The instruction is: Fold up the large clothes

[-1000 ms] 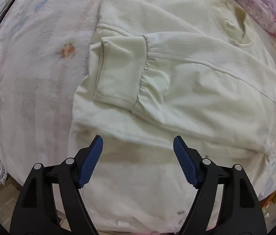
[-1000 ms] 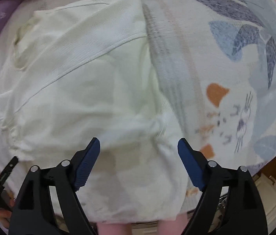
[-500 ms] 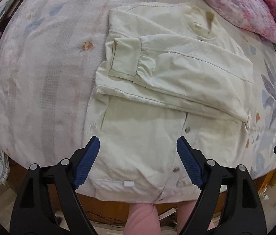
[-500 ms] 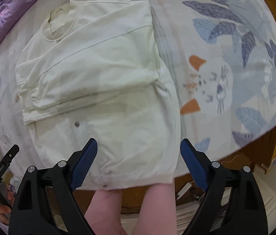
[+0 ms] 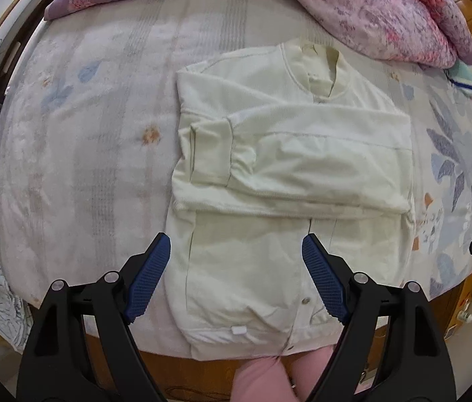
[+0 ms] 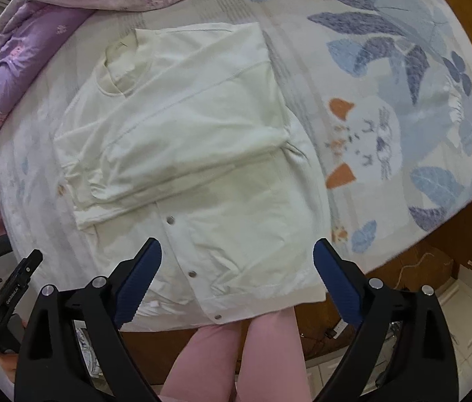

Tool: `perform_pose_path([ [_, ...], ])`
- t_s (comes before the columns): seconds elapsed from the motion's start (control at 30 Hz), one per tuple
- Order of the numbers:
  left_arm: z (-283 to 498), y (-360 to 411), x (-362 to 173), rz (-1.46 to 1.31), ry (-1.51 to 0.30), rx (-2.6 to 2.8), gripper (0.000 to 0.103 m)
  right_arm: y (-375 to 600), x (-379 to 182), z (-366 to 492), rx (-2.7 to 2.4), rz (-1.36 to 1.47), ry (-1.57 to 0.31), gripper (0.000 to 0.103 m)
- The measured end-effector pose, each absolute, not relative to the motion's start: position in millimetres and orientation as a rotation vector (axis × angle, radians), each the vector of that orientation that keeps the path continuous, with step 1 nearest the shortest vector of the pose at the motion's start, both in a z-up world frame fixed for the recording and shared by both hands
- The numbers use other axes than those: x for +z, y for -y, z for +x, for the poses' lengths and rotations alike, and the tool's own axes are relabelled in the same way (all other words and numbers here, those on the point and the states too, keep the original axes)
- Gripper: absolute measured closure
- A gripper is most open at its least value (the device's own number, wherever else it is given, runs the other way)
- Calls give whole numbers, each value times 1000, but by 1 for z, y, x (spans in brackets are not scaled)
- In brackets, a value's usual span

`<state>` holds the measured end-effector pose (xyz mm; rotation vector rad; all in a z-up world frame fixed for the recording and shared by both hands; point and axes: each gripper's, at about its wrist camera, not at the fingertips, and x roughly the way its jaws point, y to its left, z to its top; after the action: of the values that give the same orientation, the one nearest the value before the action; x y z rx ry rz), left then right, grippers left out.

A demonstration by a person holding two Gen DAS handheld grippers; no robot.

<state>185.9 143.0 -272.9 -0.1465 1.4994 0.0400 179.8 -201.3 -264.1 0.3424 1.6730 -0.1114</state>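
I am holding the left gripper [image 5: 236,261] wide apart above the bed [image 5: 85,154], pointing down, with nothing between its blue pads [image 5: 149,278] and touching nothing. The right gripper [image 6: 236,268] is opening further, its jaws equally empty and clear of the cloth. The cream snap-button jacket [image 5: 286,181] is lying flat on the patterned bedsheet [image 6: 386,107], sleeves crossed over its chest, its hem hanging at the near edge by my pink-trousered legs [image 6: 236,355].
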Motion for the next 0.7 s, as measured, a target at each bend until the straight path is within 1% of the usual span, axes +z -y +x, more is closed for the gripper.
perform_pose_path([
  [0.2,222,-154,-277,-185,-1511,63,22,212,-279,229,-105,364,-1681,14],
  [0.27,237,-159,-283,-164,-1518,91,22,216,-284,249,-108,358,-1680,14],
  [0.37,264,-174,-295,-207,-1525,121,22,223,-295,282,-113,346,-1687,14],
  [0.57,328,-204,-326,-220,-1506,180,22,235,-317,337,-133,305,-1697,14],
  [0.7,379,-221,-360,-224,-1505,170,22,243,-343,374,-149,275,-1718,14],
])
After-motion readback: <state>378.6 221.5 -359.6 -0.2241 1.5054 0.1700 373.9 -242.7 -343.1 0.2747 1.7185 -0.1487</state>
